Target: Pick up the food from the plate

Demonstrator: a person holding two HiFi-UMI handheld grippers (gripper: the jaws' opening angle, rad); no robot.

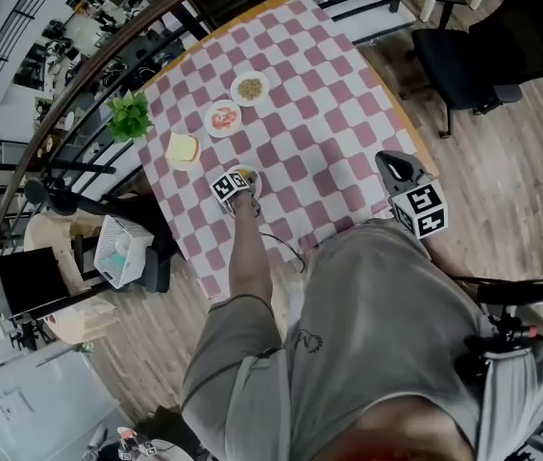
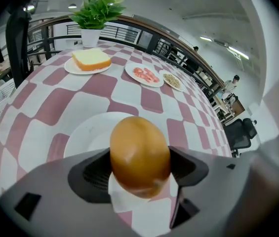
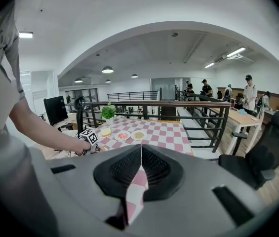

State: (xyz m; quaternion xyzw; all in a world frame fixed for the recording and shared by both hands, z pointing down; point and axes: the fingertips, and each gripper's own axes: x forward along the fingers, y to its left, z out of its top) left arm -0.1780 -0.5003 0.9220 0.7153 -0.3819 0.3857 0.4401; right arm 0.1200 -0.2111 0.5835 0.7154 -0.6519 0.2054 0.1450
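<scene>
A smooth brown egg-shaped food [image 2: 140, 154] sits between the jaws of my left gripper [image 2: 140, 171], and both pads touch its sides. Under it lies a white plate [image 2: 85, 135] on the pink-and-white checked table [image 2: 55, 105]. In the head view the left gripper [image 1: 243, 184] is over that small plate [image 1: 253, 175] near the table's front edge. My right gripper [image 1: 393, 165] hangs off the table's right side, beside my body. Its jaws [image 3: 140, 164] are together with nothing in them.
Farther back on the table stand a plate with a slice of bread [image 2: 91, 59], a plate of pink ham [image 2: 145, 75], a plate of grains [image 2: 172, 80] and a potted green plant [image 2: 97, 14]. A railing runs behind the table. A black office chair [image 1: 473, 56] stands to the right.
</scene>
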